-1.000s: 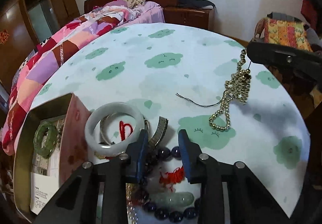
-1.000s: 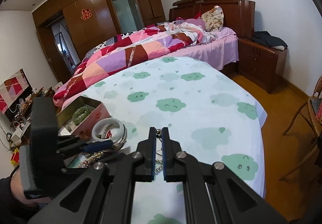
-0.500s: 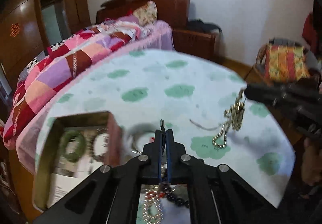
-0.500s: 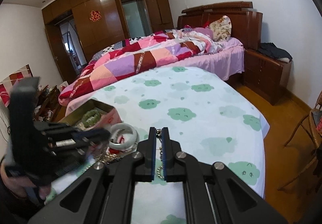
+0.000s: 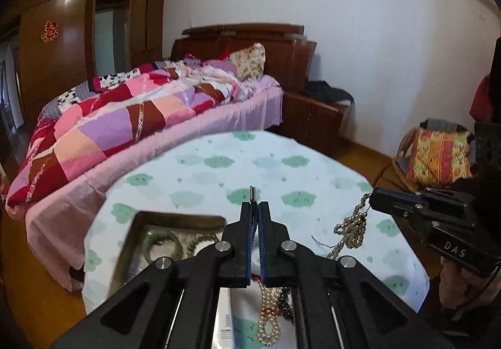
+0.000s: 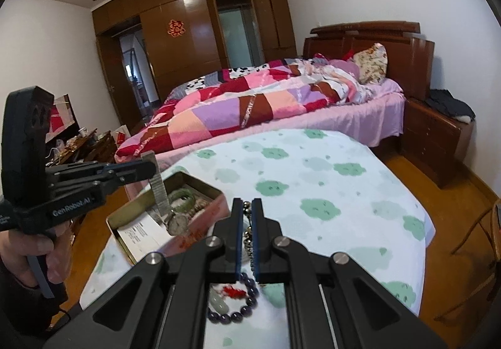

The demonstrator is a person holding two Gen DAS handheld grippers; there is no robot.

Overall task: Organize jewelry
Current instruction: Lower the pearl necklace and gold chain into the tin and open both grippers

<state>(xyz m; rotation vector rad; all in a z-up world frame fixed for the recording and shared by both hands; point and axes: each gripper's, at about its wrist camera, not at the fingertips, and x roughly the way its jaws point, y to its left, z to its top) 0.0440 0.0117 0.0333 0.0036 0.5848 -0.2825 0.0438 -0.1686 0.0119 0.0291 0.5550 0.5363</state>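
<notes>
My left gripper (image 5: 254, 208) is shut on the metal band of a wristwatch (image 6: 175, 220), which hangs over the open tin box (image 6: 125, 211); the gripper shows from the side in the right wrist view (image 6: 147, 169). The box (image 5: 175, 217) holds a green bangle (image 5: 161, 244) and a bead string. My right gripper (image 6: 246, 208) is shut on a gold bead necklace (image 5: 352, 228) that dangles above the table; the gripper also shows in the left wrist view (image 5: 374, 197). A pearl string (image 5: 267, 314) and a dark bead bracelet (image 6: 233, 299) lie on the tablecloth.
The round table (image 6: 313, 179) has a white cloth with green clouds. A bed with a patchwork quilt (image 6: 250, 104) stands behind it. A nightstand (image 6: 438, 142) is to the right, and a chair with a patterned cushion (image 5: 438, 158) is beside the table.
My left gripper closed on the wristwatch, lifted it off the table and carried it over the tin box. My right gripper kept the gold necklace and rose a little.
</notes>
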